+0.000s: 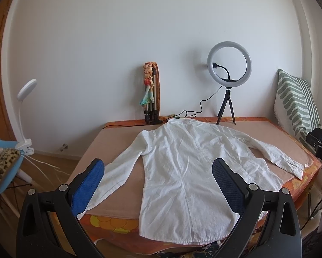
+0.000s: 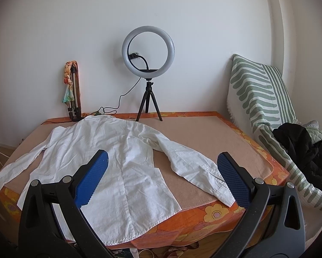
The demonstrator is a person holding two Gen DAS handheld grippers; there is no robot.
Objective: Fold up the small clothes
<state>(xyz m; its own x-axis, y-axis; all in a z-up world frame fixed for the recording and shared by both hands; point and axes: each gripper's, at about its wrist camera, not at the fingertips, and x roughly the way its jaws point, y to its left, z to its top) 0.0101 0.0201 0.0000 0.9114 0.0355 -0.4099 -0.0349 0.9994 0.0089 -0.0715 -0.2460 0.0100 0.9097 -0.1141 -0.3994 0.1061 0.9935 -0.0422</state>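
A white long-sleeved shirt [image 1: 182, 167] lies flat and back-up on the beige mat of a table [image 1: 113, 137], collar at the far side, hem hanging over the near edge, both sleeves spread outward. My left gripper [image 1: 158, 172] hovers open above the hem, nothing between its blue pads. In the right wrist view the same shirt [image 2: 109, 157] fills the left half, its right sleeve cuff [image 2: 216, 191] reaching the near edge. My right gripper [image 2: 162, 165] is open above the body's side and that sleeve, holding nothing. The right gripper's body [image 1: 319, 144] shows at the left view's right edge.
A ring light on a small tripod [image 2: 148, 51] and a folded tripod with a colourful scarf [image 2: 71, 90] stand at the table's far edge by the wall, with a black cable [image 2: 109, 109]. A striped cushion [image 2: 261, 94] and dark clothes [image 2: 304, 150] lie right. A clip lamp [image 1: 25, 111] and blue chair [image 1: 2, 167] stand left.
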